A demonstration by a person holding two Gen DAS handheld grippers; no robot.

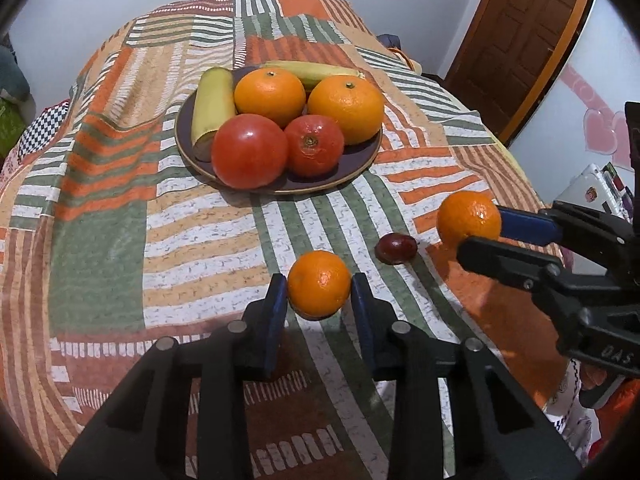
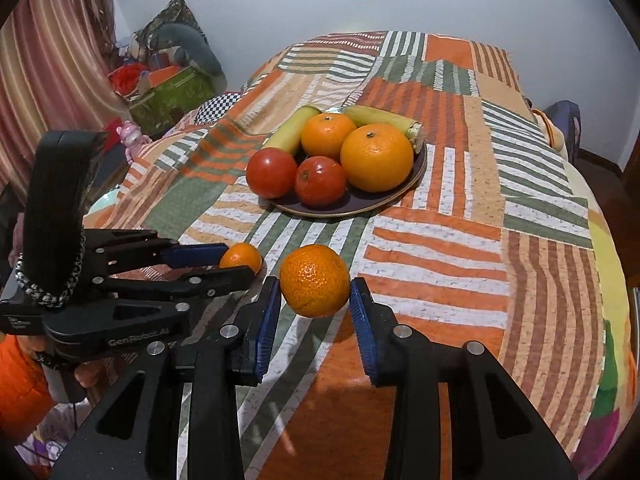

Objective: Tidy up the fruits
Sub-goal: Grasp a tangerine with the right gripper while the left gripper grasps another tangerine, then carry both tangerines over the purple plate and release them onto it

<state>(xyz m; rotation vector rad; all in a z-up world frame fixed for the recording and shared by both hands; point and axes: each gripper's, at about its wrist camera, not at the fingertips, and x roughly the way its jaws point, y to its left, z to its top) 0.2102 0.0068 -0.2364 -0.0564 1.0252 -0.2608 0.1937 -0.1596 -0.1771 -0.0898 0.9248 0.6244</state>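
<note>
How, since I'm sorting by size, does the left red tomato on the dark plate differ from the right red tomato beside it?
The left red tomato is larger; the right red tomato is smaller. The left one shows smooth glossy skin, while the right one turns its brown stem scar toward the camera. Both are round and sit side by side at the front of the dark round plate.

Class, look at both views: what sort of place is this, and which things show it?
Probably a bedroom at home: a patchwork bedspread covers the surface, a wooden door stands behind, and a striped curtain hangs beside household clutter.
</note>
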